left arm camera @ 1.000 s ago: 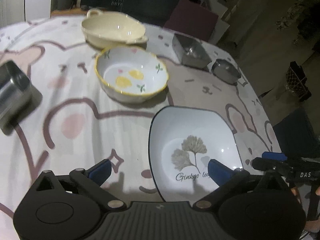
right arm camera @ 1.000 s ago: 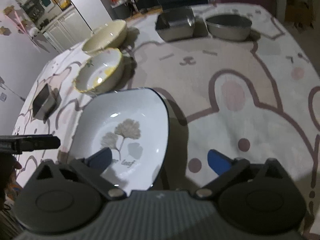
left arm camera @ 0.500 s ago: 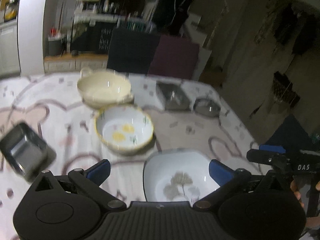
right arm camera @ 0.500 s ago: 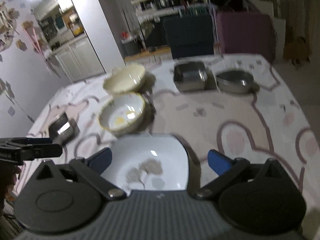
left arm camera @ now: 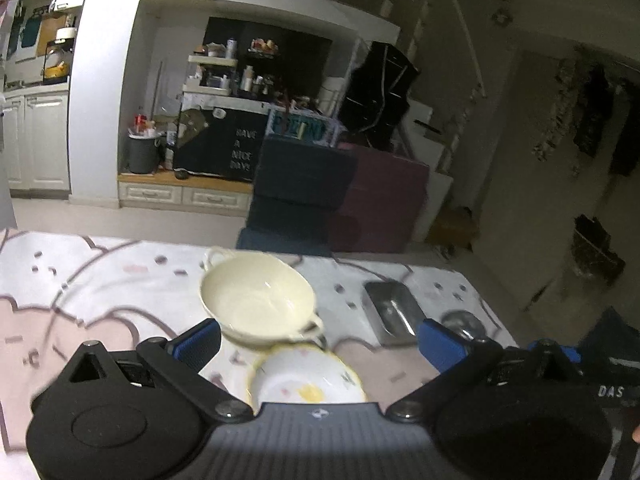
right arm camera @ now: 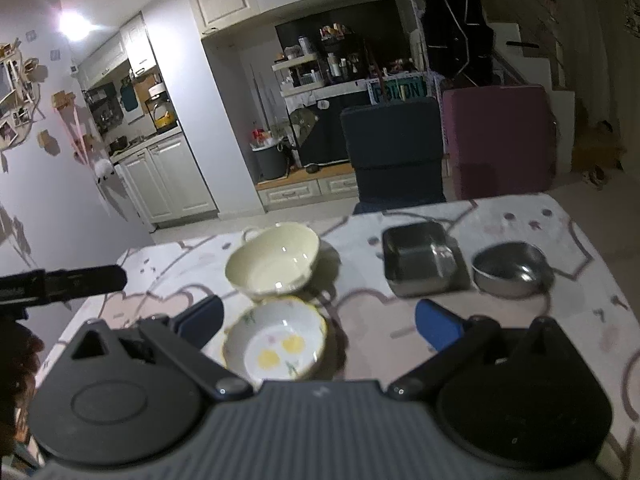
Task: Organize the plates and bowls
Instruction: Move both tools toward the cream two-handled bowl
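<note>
A cream bowl with two handles (left arm camera: 258, 300) (right arm camera: 274, 258) sits at the far side of the table. Just in front of it stands a white bowl with a yellow rim and lemon pattern (left arm camera: 308, 378) (right arm camera: 276, 338). Both grippers hover above the near part of the table, tilted up and away from the dishes. My left gripper (left arm camera: 318, 338) is open with nothing between its blue fingers. My right gripper (right arm camera: 318, 322) is also open and holds nothing. The white leaf plate is hidden below both views.
A square steel container (right arm camera: 420, 258) (left arm camera: 392, 314) and a round steel bowl (right arm camera: 512, 270) (left arm camera: 464, 322) stand at the table's far right. A dark blue chair (right arm camera: 394, 152) and a purple chair (right arm camera: 500, 140) stand behind the table. The bear-print cloth (right arm camera: 540, 220) covers the table.
Both grippers have lifted and tilted upward, so the leaf plate dropped out of view and the room came into sight. Both stayed open.
</note>
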`<state>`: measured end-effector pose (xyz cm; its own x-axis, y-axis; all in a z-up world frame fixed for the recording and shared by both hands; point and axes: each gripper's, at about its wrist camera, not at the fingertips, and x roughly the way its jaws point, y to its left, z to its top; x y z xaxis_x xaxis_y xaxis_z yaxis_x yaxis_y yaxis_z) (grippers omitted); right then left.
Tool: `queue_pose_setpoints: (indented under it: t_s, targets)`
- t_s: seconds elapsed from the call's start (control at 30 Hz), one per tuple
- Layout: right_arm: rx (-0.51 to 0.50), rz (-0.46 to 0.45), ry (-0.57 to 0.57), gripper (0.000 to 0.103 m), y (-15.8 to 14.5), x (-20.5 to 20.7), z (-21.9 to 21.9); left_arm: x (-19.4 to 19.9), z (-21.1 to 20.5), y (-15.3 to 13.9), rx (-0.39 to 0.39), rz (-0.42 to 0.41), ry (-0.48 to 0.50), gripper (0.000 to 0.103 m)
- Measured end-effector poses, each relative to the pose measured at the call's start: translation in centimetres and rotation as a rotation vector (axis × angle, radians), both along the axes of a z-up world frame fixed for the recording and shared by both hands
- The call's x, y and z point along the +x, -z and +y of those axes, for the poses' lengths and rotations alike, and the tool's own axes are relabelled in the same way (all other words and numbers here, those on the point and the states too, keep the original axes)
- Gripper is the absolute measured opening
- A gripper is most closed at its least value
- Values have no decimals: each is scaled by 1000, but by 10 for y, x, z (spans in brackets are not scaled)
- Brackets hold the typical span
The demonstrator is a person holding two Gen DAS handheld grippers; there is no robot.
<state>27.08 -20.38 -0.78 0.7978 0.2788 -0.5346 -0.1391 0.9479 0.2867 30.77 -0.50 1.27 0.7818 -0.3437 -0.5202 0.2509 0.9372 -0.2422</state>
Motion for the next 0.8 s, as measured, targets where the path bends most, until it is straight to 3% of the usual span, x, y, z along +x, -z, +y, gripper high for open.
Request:
queue_pose_setpoints:
  t_s: [0.27,0.5,0.63,0.8]
  targets:
    - [30,46,2,103,12,75,30,80,20,1,59,-50,3,103]
    - [182,124,24,100,41,130,38,140,31,19,82,-76,61,103]
    - [267,220,30,75,68,164,44,166,38,35,61,-63,66,103]
    - [290,332,51,56,104,193,53,193,45,64,37,-23,54,103]
